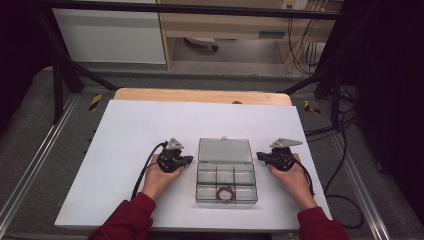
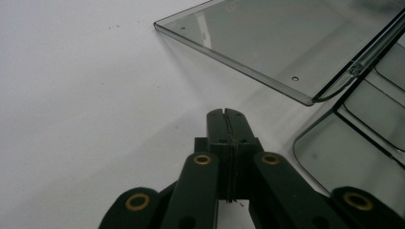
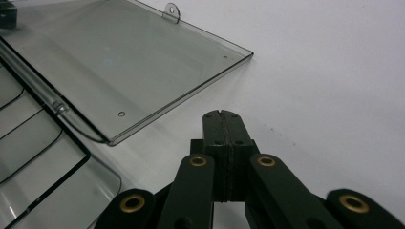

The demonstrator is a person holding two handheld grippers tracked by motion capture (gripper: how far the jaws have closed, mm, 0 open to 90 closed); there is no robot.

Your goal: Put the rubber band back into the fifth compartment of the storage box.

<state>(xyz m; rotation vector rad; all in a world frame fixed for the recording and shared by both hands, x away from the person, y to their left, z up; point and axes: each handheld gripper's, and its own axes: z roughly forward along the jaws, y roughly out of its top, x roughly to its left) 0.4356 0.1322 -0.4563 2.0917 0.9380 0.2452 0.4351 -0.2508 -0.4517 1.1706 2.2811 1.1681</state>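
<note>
We've got the clear organizer box [image 1: 226, 182] open near the counter's [image 1: 130, 140] front edge, what looks like a brown ring [image 1: 225, 192] inside. Left hand-held gripper [image 1: 188, 160] and right hand-held gripper [image 1: 259, 155] flank it, both jaws pressed together, empty.

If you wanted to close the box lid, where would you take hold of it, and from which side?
Probably by the small tab at the middle of the lid's far edge, coming from behind the box. The lid lies open, nearly flat on the table, so its thin edges offer little; the tab sticks out and sits farthest from the hinge.
</note>
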